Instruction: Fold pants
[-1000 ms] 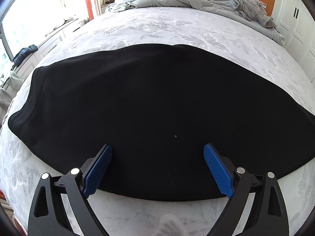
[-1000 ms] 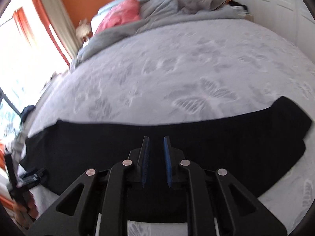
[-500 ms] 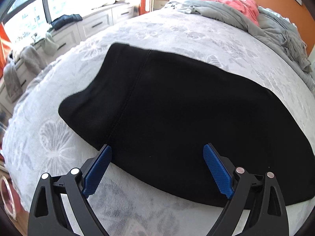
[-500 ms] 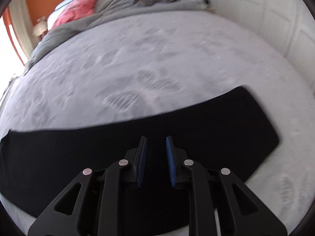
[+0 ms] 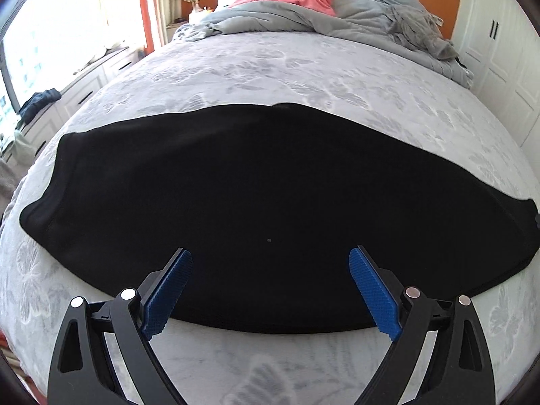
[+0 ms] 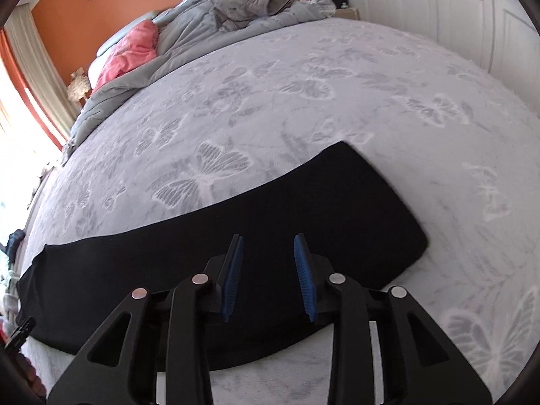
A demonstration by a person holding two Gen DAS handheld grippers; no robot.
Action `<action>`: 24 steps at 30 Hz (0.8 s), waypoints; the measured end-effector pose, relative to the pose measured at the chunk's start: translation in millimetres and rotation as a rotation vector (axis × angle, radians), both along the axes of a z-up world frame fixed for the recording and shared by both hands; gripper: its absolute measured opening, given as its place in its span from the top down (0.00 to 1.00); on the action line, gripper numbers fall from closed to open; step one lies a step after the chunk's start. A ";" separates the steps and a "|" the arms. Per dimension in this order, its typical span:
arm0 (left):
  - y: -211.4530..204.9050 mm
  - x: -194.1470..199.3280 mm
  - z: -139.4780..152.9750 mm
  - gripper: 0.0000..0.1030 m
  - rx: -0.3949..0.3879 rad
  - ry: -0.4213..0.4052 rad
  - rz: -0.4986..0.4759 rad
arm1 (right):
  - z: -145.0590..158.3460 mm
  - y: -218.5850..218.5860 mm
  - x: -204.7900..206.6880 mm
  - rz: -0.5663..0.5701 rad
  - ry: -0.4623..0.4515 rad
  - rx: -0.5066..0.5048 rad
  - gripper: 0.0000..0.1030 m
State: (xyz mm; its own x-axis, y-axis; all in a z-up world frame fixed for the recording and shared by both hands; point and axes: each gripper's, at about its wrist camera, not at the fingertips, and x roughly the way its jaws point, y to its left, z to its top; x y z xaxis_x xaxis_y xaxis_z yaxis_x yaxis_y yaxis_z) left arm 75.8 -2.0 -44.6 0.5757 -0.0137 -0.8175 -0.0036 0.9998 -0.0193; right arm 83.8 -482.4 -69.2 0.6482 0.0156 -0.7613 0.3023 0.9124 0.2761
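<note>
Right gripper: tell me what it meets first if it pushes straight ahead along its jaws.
Most likely the black pants. The right gripper points at their flat surface on the bed, jaws partly open with nothing between them. Its height above the fabric is unclear, so it might skim over onto the bedspread beyond.

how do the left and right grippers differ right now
The left gripper has its jaws spread wide; the right gripper has a much narrower gap. The left sits over the middle of the black pants, the right nearer one end. Both are empty, with blue pads.
</note>
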 end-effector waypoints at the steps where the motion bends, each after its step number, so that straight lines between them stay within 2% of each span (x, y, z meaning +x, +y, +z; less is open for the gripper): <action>1: -11.1 0.8 -6.8 0.10 0.032 0.018 -0.041 | -0.2 13.3 4.1 0.057 0.004 -0.006 0.75; 3: -18.0 5.5 -25.1 0.09 0.136 0.071 -0.102 | 4.8 46.4 8.5 0.172 -0.006 -0.029 0.75; 4: -19.6 4.6 -29.6 0.05 0.170 0.054 -0.123 | 5.7 65.7 11.3 0.241 -0.012 -0.025 0.75; 5: -17.1 3.0 -29.4 0.05 0.169 0.035 -0.126 | 3.6 81.1 14.4 0.292 -0.014 -0.022 0.75; 8: -1.9 11.1 -30.1 0.05 0.081 0.084 -0.118 | -19.5 112.9 37.2 0.381 0.056 -0.073 0.79; 9: 0.5 12.6 -29.8 0.05 0.064 0.091 -0.114 | -23.1 108.9 45.0 0.384 0.055 -0.078 0.79; 10: 0.6 13.4 -29.2 0.05 0.063 0.094 -0.112 | -20.8 97.6 49.7 0.352 0.050 -0.036 0.87; 11: -0.8 13.2 -28.7 0.05 0.069 0.094 -0.113 | -13.0 85.5 51.6 0.254 0.055 -0.058 0.86; 12: -2.9 12.6 -28.2 0.05 0.081 0.088 -0.117 | -1.4 78.2 50.1 0.207 0.032 -0.055 0.87; 14: -6.8 12.7 -29.1 0.05 0.096 0.081 -0.122 | 18.2 86.0 45.2 0.261 -0.052 0.065 0.87; 15: -7.2 13.6 -29.1 0.05 0.095 0.082 -0.122 | 20.0 100.3 46.0 0.310 -0.060 0.082 0.87; 17: -8.0 15.8 -28.8 0.05 0.088 0.087 -0.115 | -1.0 136.6 58.0 0.403 0.013 0.003 0.91; 18: -7.9 16.8 -28.4 0.05 0.086 0.090 -0.113 | -19.2 144.1 65.6 0.405 0.075 -0.071 0.91; 19: -6.8 16.3 -27.8 0.05 0.082 0.094 -0.111 | -25.6 139.8 67.7 0.386 0.070 -0.062 0.92; 21: -5.3 17.9 -26.6 0.05 0.079 0.097 -0.112 | -8.4 132.2 67.0 0.314 0.052 -0.025 0.88; 22: -4.0 16.5 -26.5 0.05 0.076 0.097 -0.113 | 5.0 132.7 63.6 0.322 -0.002 -0.031 0.89; 23: -4.0 17.1 -26.9 0.05 0.075 0.099 -0.114 | 16.8 132.5 60.3 0.332 -0.046 -0.056 0.89; 24: -2.9 16.6 -27.7 0.05 0.075 0.102 -0.113 | 22.7 127.5 59.9 0.319 -0.051 -0.101 0.89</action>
State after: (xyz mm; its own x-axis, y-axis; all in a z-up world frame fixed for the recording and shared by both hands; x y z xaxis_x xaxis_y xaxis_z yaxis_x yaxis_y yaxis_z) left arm 92.4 -5.0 -72.3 0.4880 -0.0103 -0.8728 0.1113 0.9925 0.0505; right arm 143.7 -354.9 -46.5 0.6600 0.1502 -0.7361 -0.0148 0.9822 0.1871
